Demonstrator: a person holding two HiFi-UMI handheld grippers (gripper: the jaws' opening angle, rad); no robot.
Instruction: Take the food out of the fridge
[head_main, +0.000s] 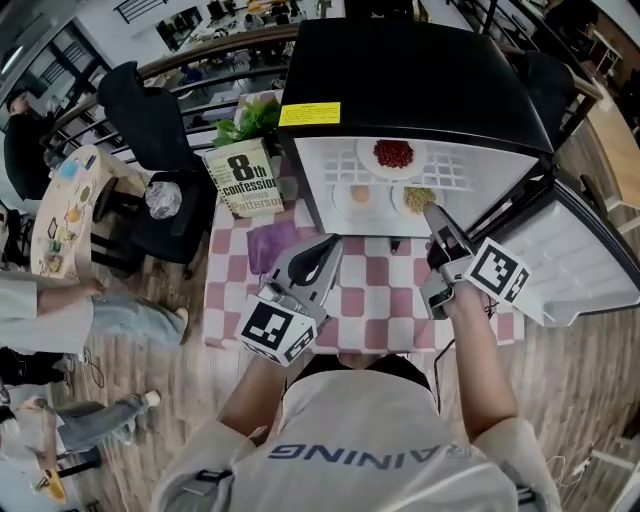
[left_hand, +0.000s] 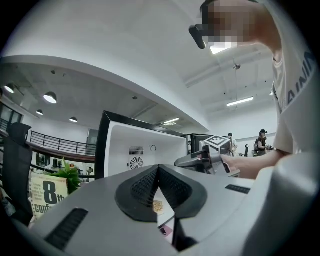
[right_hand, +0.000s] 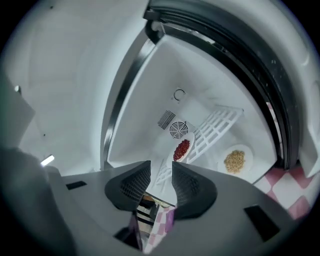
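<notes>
A small black fridge (head_main: 420, 80) stands open on a pink-checked tablecloth (head_main: 375, 295). On its white floor lie a plate of red food (head_main: 394, 153), a plate of pale tan food (head_main: 360, 194) and a plate of greenish grains (head_main: 414, 192). My right gripper (head_main: 432, 212) reaches into the fridge mouth just over the grain plate; its jaws are open with nothing between them (right_hand: 161, 166). Beyond them I see the red food (right_hand: 182, 149) and a tan plate (right_hand: 234, 161). My left gripper (head_main: 333, 246) hangs over the cloth in front of the fridge, its jaws shut and empty (left_hand: 159, 169).
The fridge door (head_main: 590, 250) swings out to the right. A book (head_main: 245, 180), a green plant (head_main: 250, 120) and a purple cloth (head_main: 270, 245) sit left of the fridge. A black chair (head_main: 150, 120) and a seated person (head_main: 60, 300) are beyond the table's left edge.
</notes>
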